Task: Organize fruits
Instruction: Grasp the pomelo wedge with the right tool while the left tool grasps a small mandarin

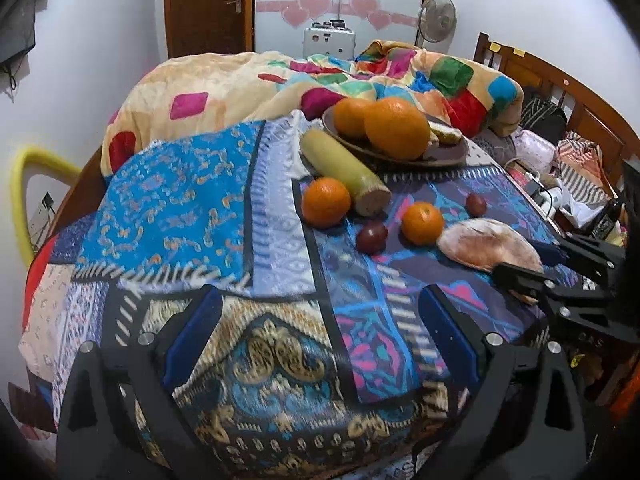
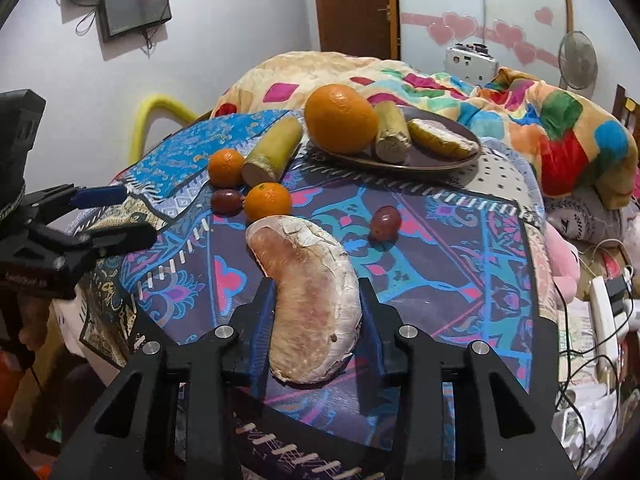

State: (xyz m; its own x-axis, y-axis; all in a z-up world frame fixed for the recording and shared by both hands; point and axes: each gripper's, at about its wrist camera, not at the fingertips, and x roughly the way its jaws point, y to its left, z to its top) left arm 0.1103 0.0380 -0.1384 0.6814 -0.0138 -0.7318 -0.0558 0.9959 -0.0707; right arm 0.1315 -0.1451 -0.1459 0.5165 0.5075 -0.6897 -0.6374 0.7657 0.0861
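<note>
Across the bed lies a patterned cloth bearing the fruit. At its far edge a brown plate holds a large orange. Nearer, the right gripper is clamped on a pale pomelo wedge that lies on the cloth. Beside it, the left gripper hangs with its jaws apart, holding nothing. Two small oranges sit beyond. No writing is legible.

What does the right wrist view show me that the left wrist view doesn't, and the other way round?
Right wrist only: the right gripper closed on the pomelo segment, plus a sugarcane piece on the plate. Left wrist only: a second large orange on the plate, and the left gripper open over bare cloth. Both: two small oranges, two dark grapes and the loose sugarcane stick.
</note>
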